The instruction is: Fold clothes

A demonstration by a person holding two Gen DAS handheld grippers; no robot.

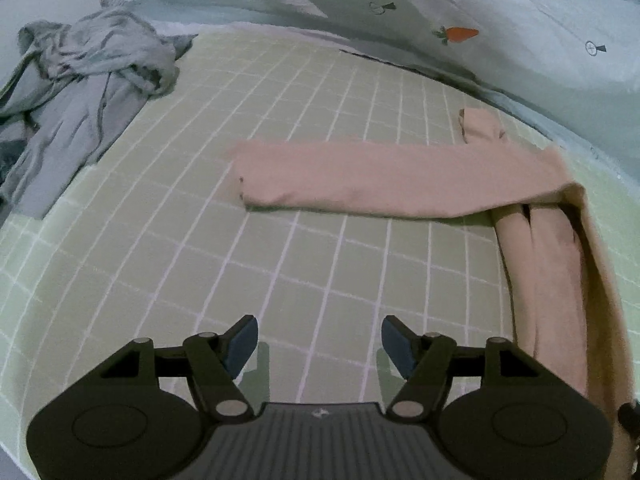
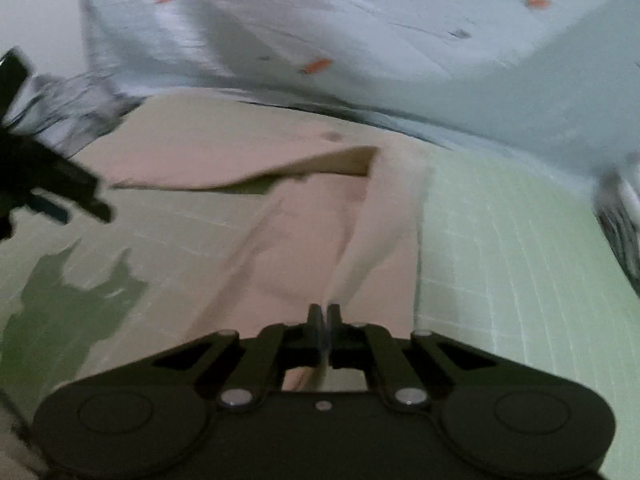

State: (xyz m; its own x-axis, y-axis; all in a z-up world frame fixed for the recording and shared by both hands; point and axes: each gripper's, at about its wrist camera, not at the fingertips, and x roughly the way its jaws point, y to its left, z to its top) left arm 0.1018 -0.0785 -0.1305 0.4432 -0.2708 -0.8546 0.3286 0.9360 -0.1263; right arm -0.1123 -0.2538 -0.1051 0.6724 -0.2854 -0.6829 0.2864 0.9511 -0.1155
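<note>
A pink long-sleeved garment (image 1: 360, 180) lies on the green grid mat (image 1: 200, 260), one sleeve stretched out to the left and its body bunched along the right edge. My left gripper (image 1: 320, 344) hovers open over bare mat, short of the sleeve, with nothing between its blue pads (image 1: 244, 344). In the blurred right wrist view, my right gripper (image 2: 324, 320) is shut on a fold of the pink garment (image 2: 304, 240), and the cloth rises from its closed fingers. The left gripper (image 2: 48, 184) shows there at the left edge.
A crumpled grey garment (image 1: 88, 80) is heaped at the mat's far left corner. Pale bedding with a carrot print (image 1: 460, 34) borders the mat at the back and right. Something dark and blurred (image 2: 620, 220) lies at the mat's right edge.
</note>
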